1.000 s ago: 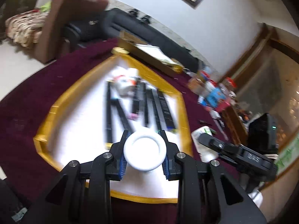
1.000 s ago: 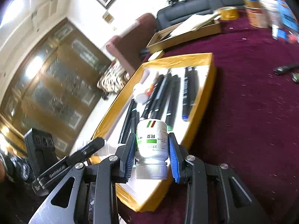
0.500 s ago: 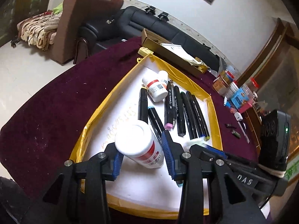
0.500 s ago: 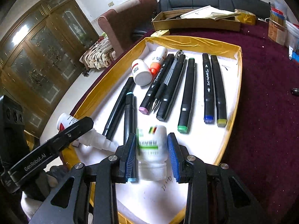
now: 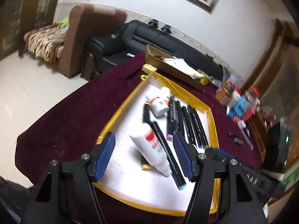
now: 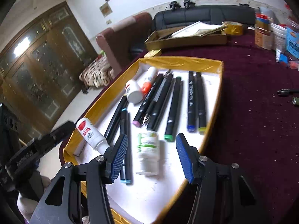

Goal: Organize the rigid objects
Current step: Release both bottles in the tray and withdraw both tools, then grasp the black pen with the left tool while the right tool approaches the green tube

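While both grippers hung over the gold-rimmed tray (image 6: pixel 214 100) on the dark red surface (image 6: pixel 257 112), neither gripped anything. The left gripper (image 5: pixel 143 158) had its blue pads spread wide, and a white bottle with a red label (image 5: pixel 151 149) lay loose on the tray's white floor between them, touching neither pad and leaning against a black marker with a light blue tip (image 5: pixel 168 155). The right gripper (image 6: pixel 151 156) was likewise wide apart, with a white bottle with a green label (image 6: pixel 148 153) lying free between its pads, cap toward the camera. Farther along the tray lay a row of black markers (image 6: pixel 175 104), a small white bottle (image 6: pixel 133 91) and an orange-capped tube (image 6: pixel 149 80). A cardboard box (image 6: pixel 186 39) sat beyond the tray.
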`<state>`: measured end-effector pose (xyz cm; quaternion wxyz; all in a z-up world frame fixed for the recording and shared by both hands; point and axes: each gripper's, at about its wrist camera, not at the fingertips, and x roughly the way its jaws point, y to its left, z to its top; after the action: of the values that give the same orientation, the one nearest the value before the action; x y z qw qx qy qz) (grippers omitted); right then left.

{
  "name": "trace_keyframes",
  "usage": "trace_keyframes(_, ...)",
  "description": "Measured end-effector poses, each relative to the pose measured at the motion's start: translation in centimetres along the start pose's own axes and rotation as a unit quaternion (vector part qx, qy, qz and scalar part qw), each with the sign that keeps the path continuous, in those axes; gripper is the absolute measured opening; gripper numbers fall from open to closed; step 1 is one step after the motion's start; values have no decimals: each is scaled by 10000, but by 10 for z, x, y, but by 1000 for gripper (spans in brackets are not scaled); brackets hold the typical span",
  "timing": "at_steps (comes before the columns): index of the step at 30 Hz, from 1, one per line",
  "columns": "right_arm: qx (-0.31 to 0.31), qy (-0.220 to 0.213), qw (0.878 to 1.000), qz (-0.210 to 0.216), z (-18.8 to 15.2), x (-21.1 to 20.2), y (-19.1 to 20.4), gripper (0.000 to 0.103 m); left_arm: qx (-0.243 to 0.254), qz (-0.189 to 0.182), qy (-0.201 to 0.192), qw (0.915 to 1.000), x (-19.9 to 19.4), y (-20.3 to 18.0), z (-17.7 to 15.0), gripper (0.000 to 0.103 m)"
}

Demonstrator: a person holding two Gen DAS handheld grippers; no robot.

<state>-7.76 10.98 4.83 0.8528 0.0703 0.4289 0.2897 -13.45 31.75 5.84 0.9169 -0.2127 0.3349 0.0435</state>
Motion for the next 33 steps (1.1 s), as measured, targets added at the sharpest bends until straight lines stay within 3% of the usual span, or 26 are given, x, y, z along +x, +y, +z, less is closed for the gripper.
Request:
trace_keyframes(4, 146, -64, 9999, -30, 2, -7, -11, 49, 593, 140, 24, 9981, 4, -27, -3, 71)
trace_keyframes(8, 211, -137, 9997, 23, 1, -14, -18, 49, 369, 453, 229, 9980, 23, -22, 3, 71)
trace_keyframes(10, 228, -169, 9996, 61, -2, -19, -23, 49, 283, 435, 366, 9980, 27, -22, 3, 71)
trace_keyframes(14, 399, -299, 9987, 64, -5, -30, -39, 49, 718, 457, 213, 9961, 15, -50, -4, 71)
trace_keyframes(21, 900, -448, 9949, 40, -11, -47, -81, 49, 1865, 963, 24, 9777, 9, -107, -21, 71)
trace_keyframes(33, 1399, -664, 9878, -158, -15, -83, -146, 49, 2602, 1057, 400, 9589, 22, -159, -42, 71)
